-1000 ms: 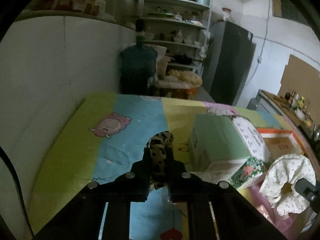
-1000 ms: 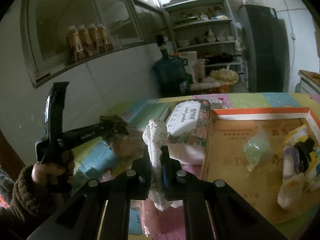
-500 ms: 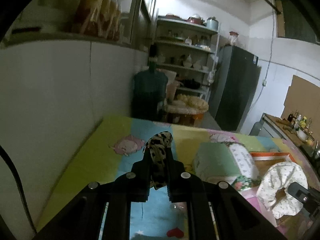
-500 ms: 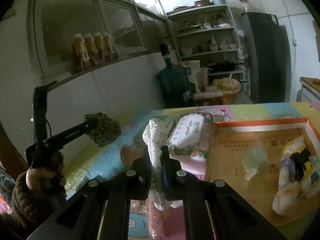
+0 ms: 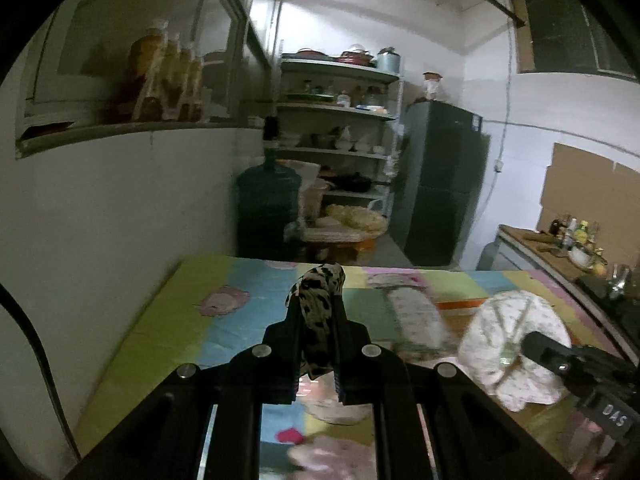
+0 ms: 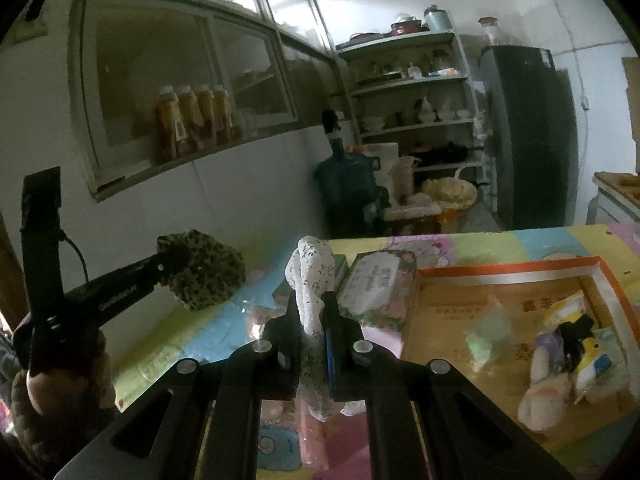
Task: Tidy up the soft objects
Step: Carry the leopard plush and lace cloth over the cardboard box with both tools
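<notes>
My left gripper (image 5: 316, 312) is shut on a leopard-print scrunchie (image 5: 318, 300) and holds it in the air above the colourful table mat (image 5: 168, 320). It also shows in the right wrist view (image 6: 200, 276) at the left. My right gripper (image 6: 310, 304) is shut on a white floral scrunchie (image 6: 312, 276), also lifted; it shows in the left wrist view (image 5: 516, 344) at the right. An orange-rimmed cardboard tray (image 6: 452, 304) at the right holds several soft items (image 6: 560, 360) and a pale green one (image 6: 486, 340).
A tissue pack (image 6: 374, 284) lies on the mat left of the tray. A white wall (image 5: 100, 220) runs along the table's left side. A water jug (image 5: 266, 208), shelves (image 5: 340, 128) and a dark fridge (image 5: 444, 184) stand beyond the table.
Both grippers have risen and tilted up with their scrunchies; the table sits lower in both views. The left gripper with the leopard scrunchie is higher in the right wrist view.
</notes>
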`<state>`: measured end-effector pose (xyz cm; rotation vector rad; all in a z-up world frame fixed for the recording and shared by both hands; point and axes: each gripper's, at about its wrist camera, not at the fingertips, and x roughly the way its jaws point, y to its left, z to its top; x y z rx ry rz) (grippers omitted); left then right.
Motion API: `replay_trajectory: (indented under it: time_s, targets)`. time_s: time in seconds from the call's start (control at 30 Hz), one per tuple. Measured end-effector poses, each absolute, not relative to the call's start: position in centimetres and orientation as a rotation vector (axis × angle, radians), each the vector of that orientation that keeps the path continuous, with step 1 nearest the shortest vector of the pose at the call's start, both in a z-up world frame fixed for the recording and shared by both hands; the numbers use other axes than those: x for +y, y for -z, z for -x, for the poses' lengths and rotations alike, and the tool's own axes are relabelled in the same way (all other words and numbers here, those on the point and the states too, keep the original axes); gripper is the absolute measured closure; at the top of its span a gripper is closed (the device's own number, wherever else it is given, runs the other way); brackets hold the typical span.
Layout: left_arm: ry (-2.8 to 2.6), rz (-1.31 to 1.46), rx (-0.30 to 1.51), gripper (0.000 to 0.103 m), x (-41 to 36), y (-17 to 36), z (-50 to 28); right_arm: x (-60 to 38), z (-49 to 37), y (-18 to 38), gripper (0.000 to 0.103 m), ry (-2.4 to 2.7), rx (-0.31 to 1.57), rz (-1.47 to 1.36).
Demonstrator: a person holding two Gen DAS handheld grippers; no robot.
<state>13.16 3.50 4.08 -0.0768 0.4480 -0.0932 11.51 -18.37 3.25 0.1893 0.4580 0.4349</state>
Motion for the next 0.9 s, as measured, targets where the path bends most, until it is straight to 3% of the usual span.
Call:
replay_trajectory:
  time_s: [0.9]
  targets:
    - [0.367,0.038,0.477,0.09,-11.0,-3.9,-13.2,-28.3,-8.6,-4.1,0.094,-0.22,0.389,-0.24]
